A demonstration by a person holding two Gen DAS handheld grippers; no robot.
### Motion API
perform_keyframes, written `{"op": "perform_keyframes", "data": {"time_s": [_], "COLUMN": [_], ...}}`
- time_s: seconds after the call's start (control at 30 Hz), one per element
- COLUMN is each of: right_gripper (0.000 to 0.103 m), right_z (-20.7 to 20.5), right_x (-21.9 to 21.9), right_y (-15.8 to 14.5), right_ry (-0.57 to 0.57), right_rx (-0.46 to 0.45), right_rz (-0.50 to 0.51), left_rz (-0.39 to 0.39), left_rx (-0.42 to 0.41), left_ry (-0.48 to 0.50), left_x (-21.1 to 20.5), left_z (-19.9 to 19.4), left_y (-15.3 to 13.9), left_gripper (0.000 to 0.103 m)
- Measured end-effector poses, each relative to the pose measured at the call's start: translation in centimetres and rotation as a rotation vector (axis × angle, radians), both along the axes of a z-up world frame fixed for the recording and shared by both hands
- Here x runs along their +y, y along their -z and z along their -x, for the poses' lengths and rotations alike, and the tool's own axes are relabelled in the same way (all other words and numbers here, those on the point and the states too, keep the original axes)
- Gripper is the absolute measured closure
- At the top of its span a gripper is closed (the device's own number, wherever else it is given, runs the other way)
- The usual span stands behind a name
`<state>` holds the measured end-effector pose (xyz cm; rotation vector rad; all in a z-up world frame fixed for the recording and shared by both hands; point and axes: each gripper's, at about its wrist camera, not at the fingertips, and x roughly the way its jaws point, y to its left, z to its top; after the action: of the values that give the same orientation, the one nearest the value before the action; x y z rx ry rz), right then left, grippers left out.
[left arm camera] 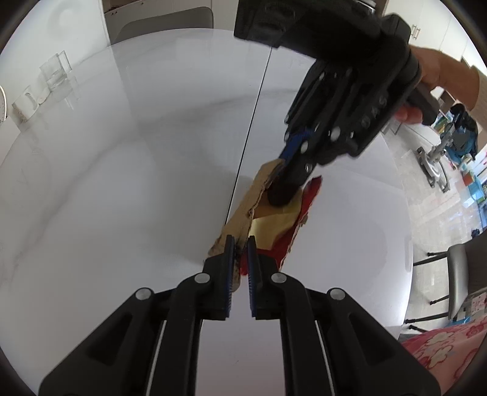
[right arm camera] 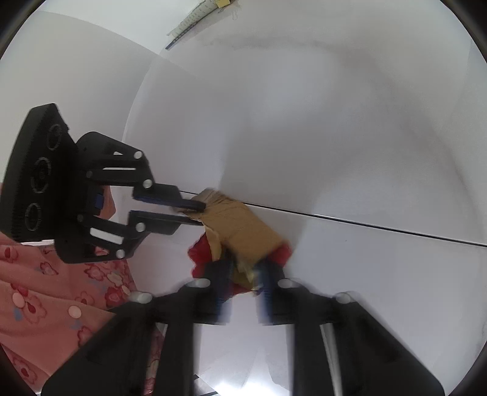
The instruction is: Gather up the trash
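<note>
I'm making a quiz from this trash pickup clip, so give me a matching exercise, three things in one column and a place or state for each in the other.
Things:
1. torn cardboard piece
2. left gripper
3. clear glass container

Places or states:
A. at the table's far edge
B. brown, lying across the table seam
C. shut on the cardboard's near end

Pairs: 1-B, 2-C, 3-A

I see a glossy white table (left arm camera: pixel 152 152) with a dark seam (left arm camera: pixel 243 146) running straight ahead of the left gripper. Beyond its far edge stands a grey chair (left arm camera: pixel 164 21) against pale cabinets (left arm camera: pixel 426 21). To that gripper's right, another grey chair (left arm camera: pixel 459 280) sits on shiny light floor tiles (left arm camera: pixel 426 195), daylight glaring off them.
</note>
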<state>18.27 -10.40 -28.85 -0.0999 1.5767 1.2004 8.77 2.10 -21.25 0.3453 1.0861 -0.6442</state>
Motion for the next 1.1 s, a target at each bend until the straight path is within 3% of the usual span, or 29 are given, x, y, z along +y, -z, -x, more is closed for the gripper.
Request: {"op": "perform_keyframes", "data": {"time_s": [0.17,0.23,0.4,0.63,0.8,1.0,1.1], "right_gripper": [0.092,0.092,0.092,0.092,0.092,0.092,0.092], "right_z": [0.3,0.3,0.7,0.0,-0.4,0.8,1.2], "right_x": [-0.3,-0.4,0.2,-1.4,-2.5,-3.6,-5.4], "right_y": [-0.1,-0.1,-0.7,-0.2,-0.7,-1.4,-2.3], "right_ry": [-0.001,0.003,0.029,0.130,0.194,0.222,0.269], "right_rx": [-0.014,-0.016,-0.015,0.052,0.083,0.051,0.026], "right_rz": [0.018,0.017,0.007,-0.073,-0.137,-0.136,-0.147], "left_rz": [-0.029,-0.034,-0.032,-0.027,-0.036,-0.056,-0.057], "left_rx": [-0.014,-0.026,-0.035,-0.074,-0.101,-0.133,-0.150], "left_ry": [0.008,0.003,-0.001,0.013,0.028,0.030,0.050], "left_x": [-0.6,-0.8,-0.6,-0.7,-0.8,-1.6,-2.5], "left_z": [0.4,0.6,0.8,1.4,2.4,3.1,3.2], "left_y": [0.1,0.0,-0.6,-1.8,-2.6,-2.9,-3.1], "left_gripper": [0.081,0.064,0.046,0.028,0.028,0.026,0.020]}}
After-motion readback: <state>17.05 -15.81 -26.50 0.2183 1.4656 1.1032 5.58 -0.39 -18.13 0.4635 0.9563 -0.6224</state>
